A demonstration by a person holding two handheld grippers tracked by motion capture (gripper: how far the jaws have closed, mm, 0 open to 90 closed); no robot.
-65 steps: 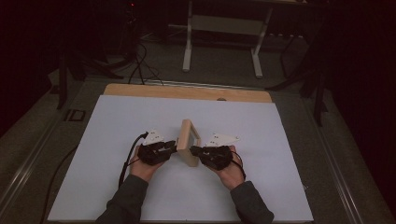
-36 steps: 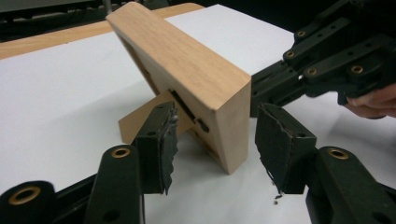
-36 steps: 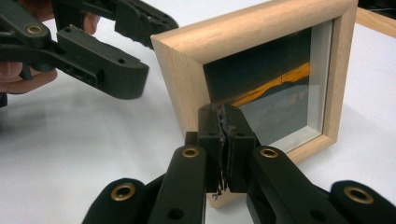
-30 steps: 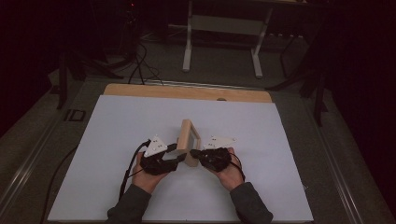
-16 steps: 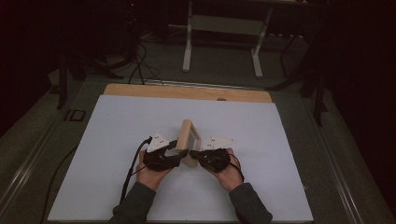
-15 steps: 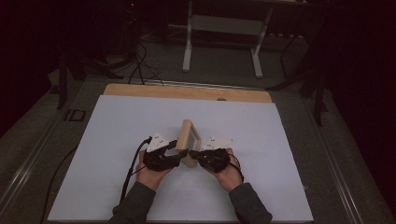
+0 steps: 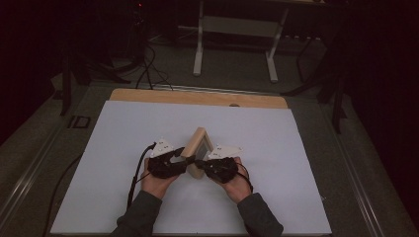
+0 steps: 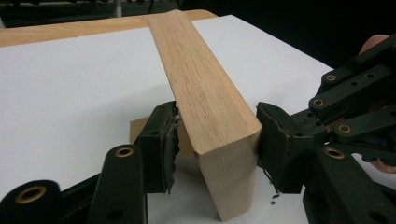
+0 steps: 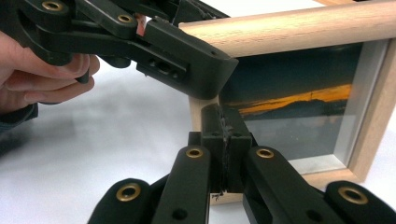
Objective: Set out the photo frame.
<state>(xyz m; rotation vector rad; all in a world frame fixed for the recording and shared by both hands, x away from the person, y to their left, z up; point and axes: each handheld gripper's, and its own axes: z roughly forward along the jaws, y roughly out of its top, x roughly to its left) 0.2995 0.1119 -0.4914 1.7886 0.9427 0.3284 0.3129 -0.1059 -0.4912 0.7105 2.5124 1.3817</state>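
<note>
You have a wooden picture frame (image 7: 197, 148) standing on edge on the white sheet (image 7: 118, 148) that covers the bench (image 7: 148, 96), near the middle of its front half and right between your two hands. Your left gripper (image 7: 184, 159) has its jaws on either side of the frame's near end; they have just been closing, with the wood between them. In the left gripper view one pad (image 8: 275, 144) touches the frame's side, while the other pad (image 8: 163, 140) sits just beside the opposite face with a small gap. Your right gripper (image 7: 199, 163) has its jaws closed together with nothing between them, their tips against the frame's front side at its near lower corner. The frame's picture (image 9: 299, 107) shows an orange sunset over dark hills.
</note>
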